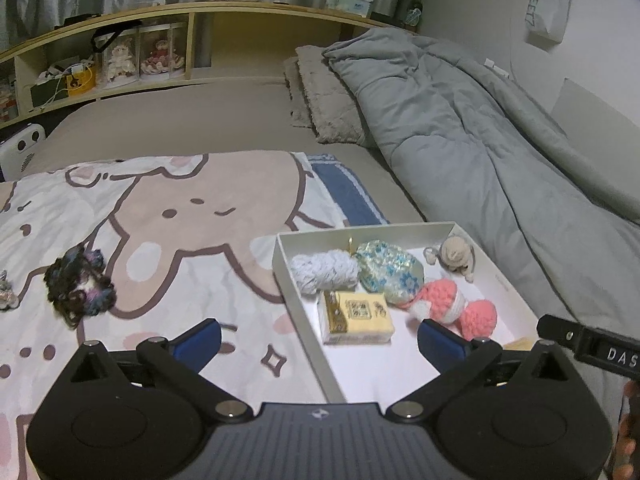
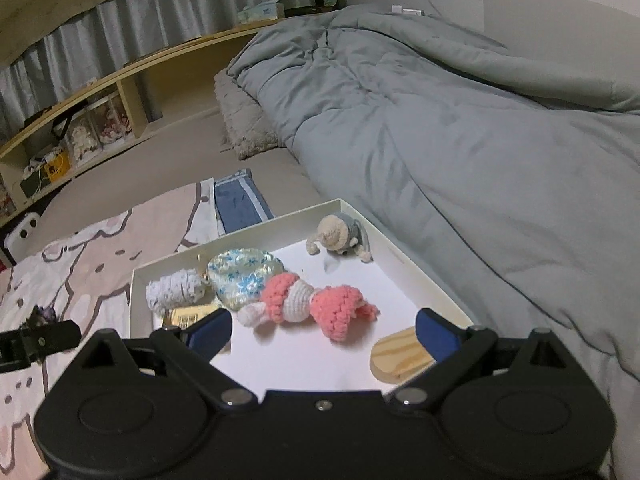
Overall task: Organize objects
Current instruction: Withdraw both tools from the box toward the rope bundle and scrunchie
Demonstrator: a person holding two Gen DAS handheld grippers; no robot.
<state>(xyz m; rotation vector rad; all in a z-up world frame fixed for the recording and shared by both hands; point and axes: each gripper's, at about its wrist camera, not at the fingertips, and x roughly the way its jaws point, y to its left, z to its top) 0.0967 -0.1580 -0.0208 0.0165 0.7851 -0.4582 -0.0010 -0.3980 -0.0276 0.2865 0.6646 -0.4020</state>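
Bedroom setting: a bed point(image 1: 180, 120) with a taupe sheet, a wooden shelf unit point(image 1: 120, 52) behind it, and a cartoon-print blanket point(image 1: 160, 240) spread over the near part as the working surface.

Far left, at the blanket's edge, a small pale knitted piece point(image 1: 6, 294) is only partly in view. Just right of it lies a dark multicoloured yarn item point(image 1: 80, 284), well apart from the box and not yet sorted.

Left gripper point(image 1: 320, 338): jaws stand wide, nothing between them, hovering over the near left wall of the white box point(image 1: 304, 320).

Box contents, left to right: a pale blue-grey knitted roll point(image 1: 324, 270); a yellow-and-gold packet point(image 1: 356, 318) in front of it; a blue-flowered crochet pouch point(image 1: 388, 276) touching the roll; a pink-and-white crochet doll point(image 1: 452, 306) lying on its side; a small beige knitted figure point(image 1: 454, 256) in the far right corner. A wooden piece point(image 2: 400, 356) rests at the near right, seen from the right wrist view.

Right gripper point(image 2: 324, 330): jaws also wide and empty, poised above the box's near edge. A grey duvet point(image 1: 480, 140) is bunched along the right.

Assessment: most items are already collected in the box; the dark yarn item and the small piece at far left appear to remain.
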